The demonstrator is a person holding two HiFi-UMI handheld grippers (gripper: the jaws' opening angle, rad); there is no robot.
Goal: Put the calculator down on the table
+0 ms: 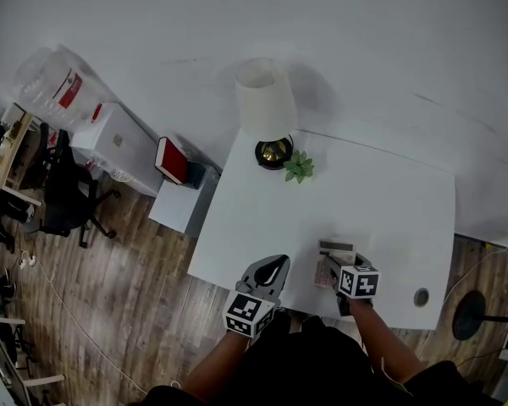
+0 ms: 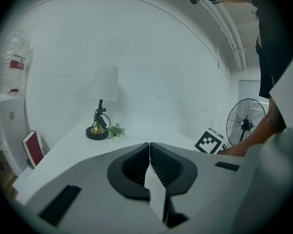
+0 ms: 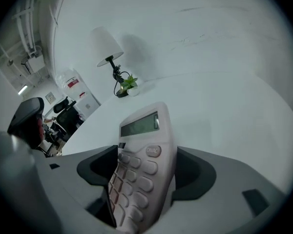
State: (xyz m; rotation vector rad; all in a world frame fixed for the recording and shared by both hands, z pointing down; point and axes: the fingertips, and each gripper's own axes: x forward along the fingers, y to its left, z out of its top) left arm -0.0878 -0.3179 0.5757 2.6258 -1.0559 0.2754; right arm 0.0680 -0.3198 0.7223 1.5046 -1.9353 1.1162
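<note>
While straddling the calculator (image 3: 141,169) at table's (image 1: 389,201) six o'clock, spread apart on right gripper (image 1: 334,269); pressed together on left gripper (image 2: 150,152).

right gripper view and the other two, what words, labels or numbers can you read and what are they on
"ON/AC": on a round key of the pale pink plastic calculator, just under its display.
Other calculator keys: too blurred to read.
Calculator display: no digits showing.
Red label on the big clear water bottle: too small to read.
Black-and-white square-marker cube: patterns only, no words.
</note>
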